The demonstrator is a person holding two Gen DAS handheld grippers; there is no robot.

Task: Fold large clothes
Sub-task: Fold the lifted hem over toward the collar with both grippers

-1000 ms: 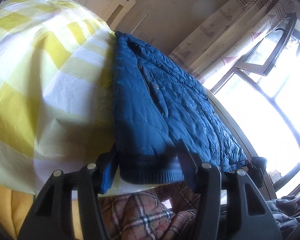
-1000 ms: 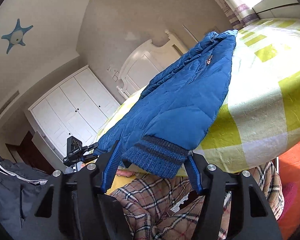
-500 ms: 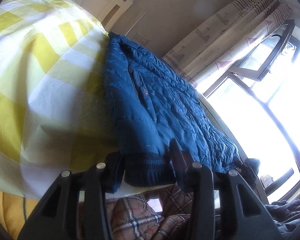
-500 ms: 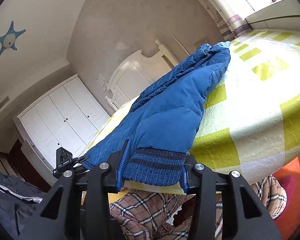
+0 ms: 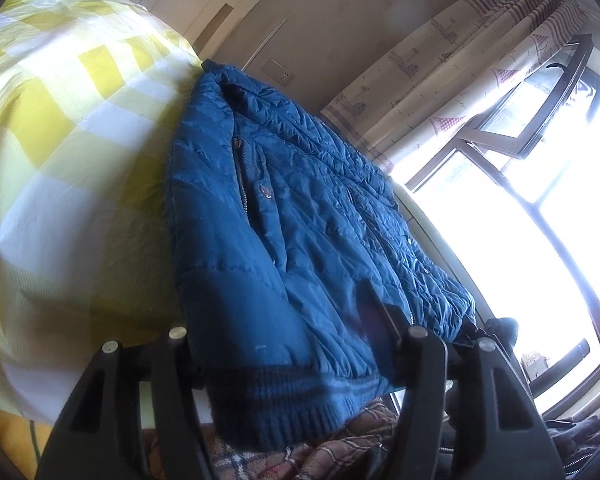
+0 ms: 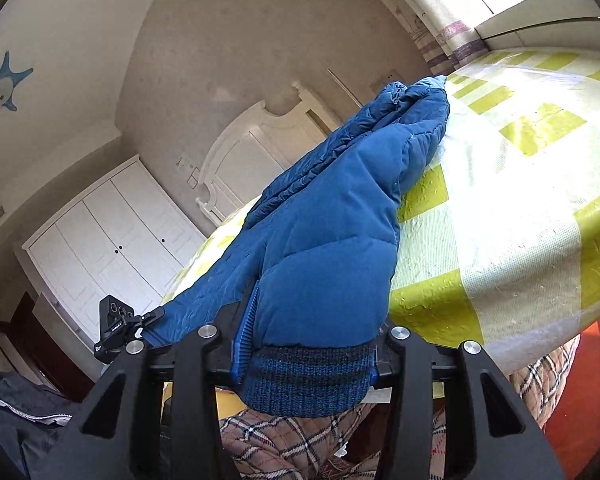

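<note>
A blue quilted jacket (image 5: 292, 216) lies on a bed with a yellow and white checked cover (image 5: 60, 168); its dark ribbed hem (image 5: 300, 408) hangs over the near edge. My left gripper (image 5: 292, 340) is shut on one hem corner. In the right wrist view the jacket (image 6: 332, 248) runs away from me across the cover (image 6: 520, 208). My right gripper (image 6: 308, 344) is shut on the other ribbed hem corner (image 6: 308, 380). The other gripper (image 6: 116, 328) shows at the left.
A plaid blanket (image 6: 292, 440) hangs under the bed edge. A white headboard (image 6: 260, 140) and white wardrobe (image 6: 112, 248) stand behind. Curtains (image 5: 460, 80) and a bright window (image 5: 540, 220) are on the right. Dark clothing (image 6: 16, 420) lies at the lower left.
Both grippers have moved in over the hem and closed on it; the hem now sits deeper between the fingers. The jacket fills more of both views.
</note>
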